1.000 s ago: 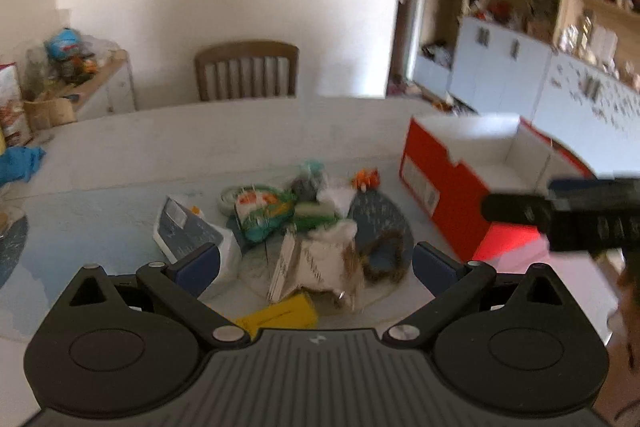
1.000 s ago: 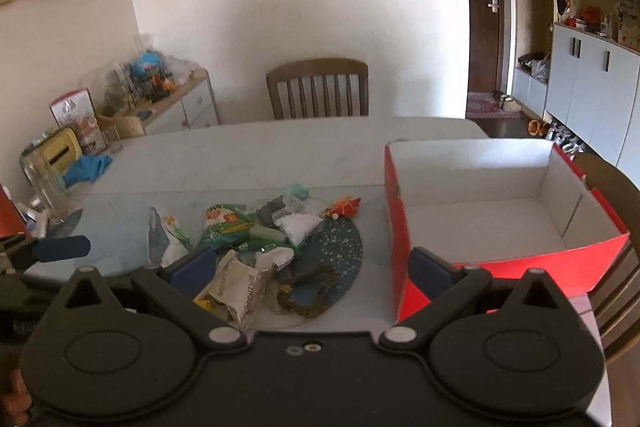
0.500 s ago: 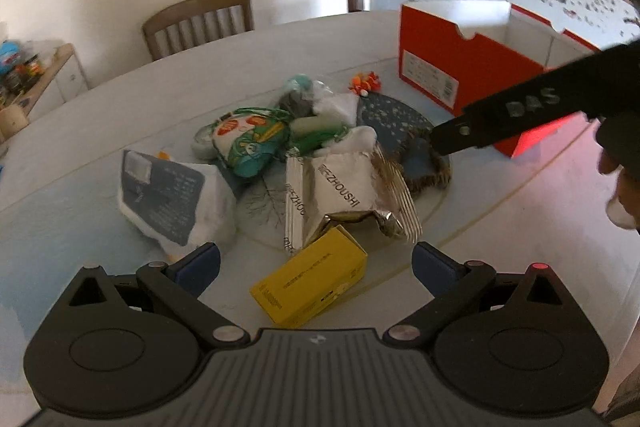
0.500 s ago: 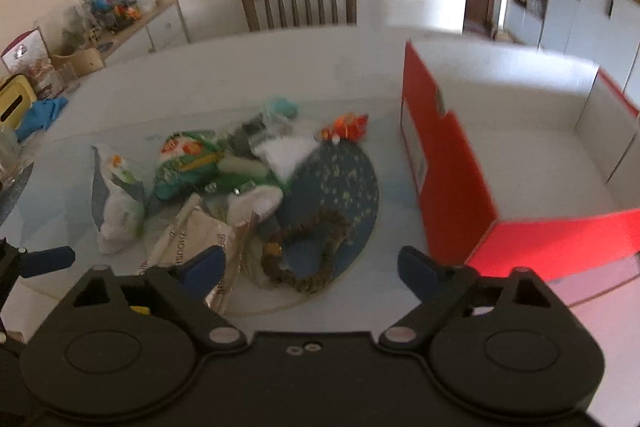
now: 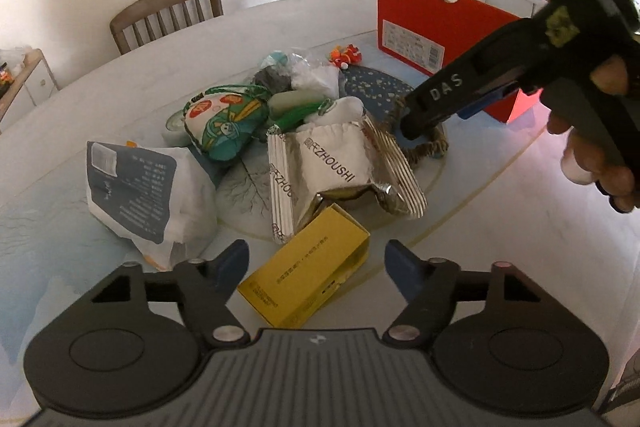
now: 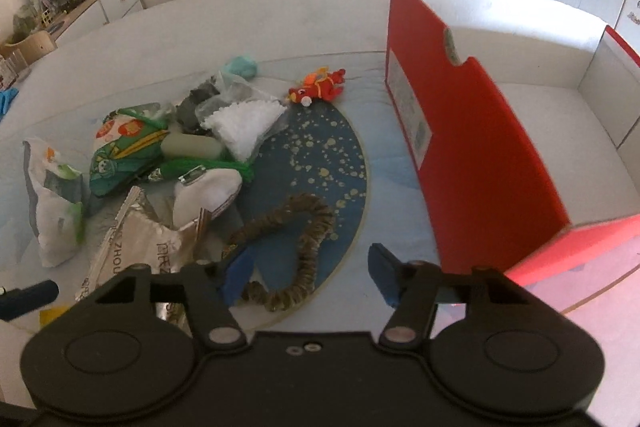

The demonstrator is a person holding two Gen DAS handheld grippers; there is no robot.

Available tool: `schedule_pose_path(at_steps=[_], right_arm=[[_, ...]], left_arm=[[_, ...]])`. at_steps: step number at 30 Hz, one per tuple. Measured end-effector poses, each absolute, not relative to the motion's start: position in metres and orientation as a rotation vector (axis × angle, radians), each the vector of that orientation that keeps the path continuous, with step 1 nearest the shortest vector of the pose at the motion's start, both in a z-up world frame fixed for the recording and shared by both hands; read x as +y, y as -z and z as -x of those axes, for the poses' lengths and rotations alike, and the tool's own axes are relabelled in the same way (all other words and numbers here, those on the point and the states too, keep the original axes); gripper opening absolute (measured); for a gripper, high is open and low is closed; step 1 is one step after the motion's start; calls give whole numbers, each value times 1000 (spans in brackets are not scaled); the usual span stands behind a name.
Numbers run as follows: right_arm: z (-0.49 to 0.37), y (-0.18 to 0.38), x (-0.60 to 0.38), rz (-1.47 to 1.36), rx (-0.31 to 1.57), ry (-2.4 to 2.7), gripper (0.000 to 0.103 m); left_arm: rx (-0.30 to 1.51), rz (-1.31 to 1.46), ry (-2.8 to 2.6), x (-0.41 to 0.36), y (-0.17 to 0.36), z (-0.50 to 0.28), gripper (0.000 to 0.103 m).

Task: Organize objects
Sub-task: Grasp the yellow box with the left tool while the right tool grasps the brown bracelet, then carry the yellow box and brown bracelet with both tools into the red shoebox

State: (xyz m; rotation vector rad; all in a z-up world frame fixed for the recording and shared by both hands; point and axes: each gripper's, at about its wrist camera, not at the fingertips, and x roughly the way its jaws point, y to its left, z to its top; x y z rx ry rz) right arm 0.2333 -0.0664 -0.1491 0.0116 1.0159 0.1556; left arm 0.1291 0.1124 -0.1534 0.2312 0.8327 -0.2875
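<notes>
from the left wrist, the left gripper (image 5: 316, 259) is closing its jaws around a yellow box (image 5: 306, 279) without yet pressing it, at the near edge of a pile still lying on the table (image 5: 60, 187): a foil packet (image 5: 340, 167), a white bag (image 5: 136, 187), a green pouch (image 5: 224, 119). from the right wrist, the right gripper (image 6: 308, 275) is closing over a brown braided loop (image 6: 304, 239), not yet pinching it, and only here is the red box (image 6: 472, 147) showing its inside, apparently empty, so sorting is seemingly just starting.
</notes>
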Motion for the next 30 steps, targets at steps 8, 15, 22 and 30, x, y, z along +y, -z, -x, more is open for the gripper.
schedule_pose_path(at_steps=[8,15,22,30], right_arm=[[-236,156,-64,7,1025,-149,35],[-234,156,-59,52,1024,-153,8],[-222,145,-58,58,988,-179,6],[-207,115,-64,17,954,-214,6]], left_arm=[[836,-225,294,118,153,-132,50],[849,-232,304,119,153,-133,30],[868,-207,312,121,148,-134,29],[845,-170,299,124,123,-135,29]])
